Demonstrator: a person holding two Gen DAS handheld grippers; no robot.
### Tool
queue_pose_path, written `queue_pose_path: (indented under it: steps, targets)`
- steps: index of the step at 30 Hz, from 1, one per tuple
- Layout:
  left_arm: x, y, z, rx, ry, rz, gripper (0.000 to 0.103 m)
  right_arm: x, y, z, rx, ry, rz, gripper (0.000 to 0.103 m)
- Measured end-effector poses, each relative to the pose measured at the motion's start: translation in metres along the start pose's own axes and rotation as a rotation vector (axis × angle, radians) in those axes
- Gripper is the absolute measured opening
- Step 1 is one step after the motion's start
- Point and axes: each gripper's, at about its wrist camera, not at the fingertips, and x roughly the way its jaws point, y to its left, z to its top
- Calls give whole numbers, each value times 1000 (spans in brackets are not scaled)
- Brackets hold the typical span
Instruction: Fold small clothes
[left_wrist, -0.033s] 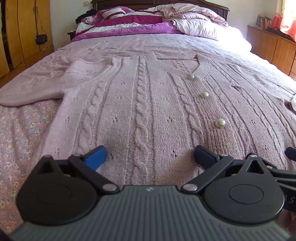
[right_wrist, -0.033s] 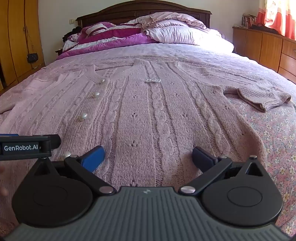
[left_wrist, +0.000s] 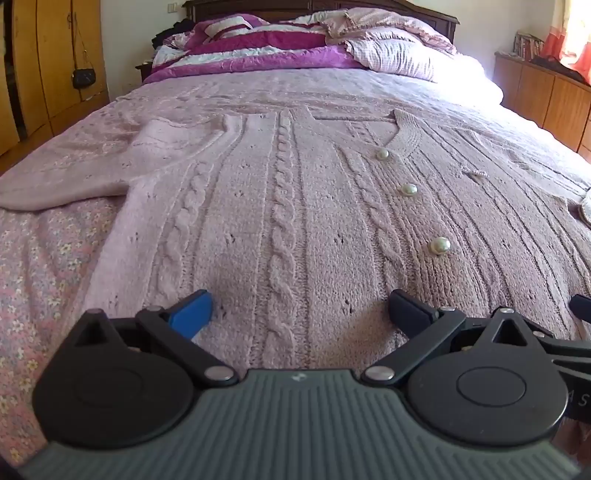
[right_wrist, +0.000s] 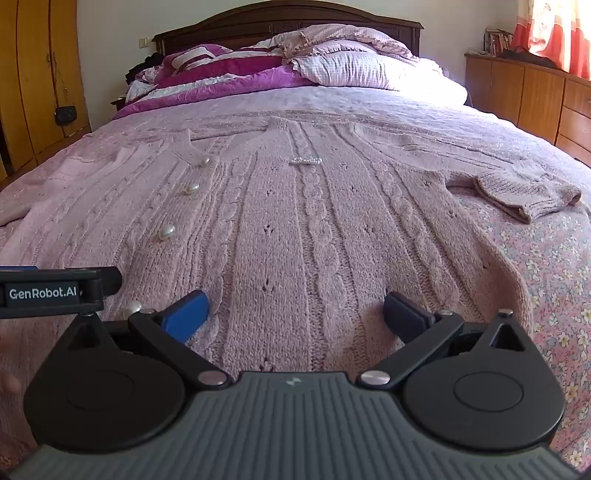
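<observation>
A pink cable-knit cardigan (left_wrist: 295, 206) with pearl buttons (left_wrist: 439, 245) lies spread flat, front up, on the bed; it also shows in the right wrist view (right_wrist: 314, 229). Its left sleeve (left_wrist: 74, 181) lies out to the left. Its right sleeve (right_wrist: 524, 195) is bent with the cuff on the floral sheet. My left gripper (left_wrist: 299, 314) is open, low over the hem on the cardigan's left half. My right gripper (right_wrist: 295, 314) is open, low over the hem on the right half. The left gripper's body (right_wrist: 48, 293) shows at the right view's left edge.
A floral bedsheet (right_wrist: 554, 280) covers the bed. Pillows and a purple quilt (left_wrist: 280, 48) are piled at the headboard. Wooden wardrobes (left_wrist: 55, 62) stand at the left, a low wooden cabinet (right_wrist: 535, 96) at the right.
</observation>
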Motion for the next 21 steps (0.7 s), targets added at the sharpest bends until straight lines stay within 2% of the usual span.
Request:
queue_pose_path:
  steps: [3, 6, 21]
  targets:
    - [-4, -4, 0, 13, -4, 9, 103, -1, -1, 0, 3, -3, -3, 103]
    - [-2, 3, 3, -12, 25, -9, 103, -1, -2, 0, 0, -6, -11, 103]
    - [0, -2, -2, -2, -1, 6, 103, -3, 2, -5, -12, -22, -10, 103]
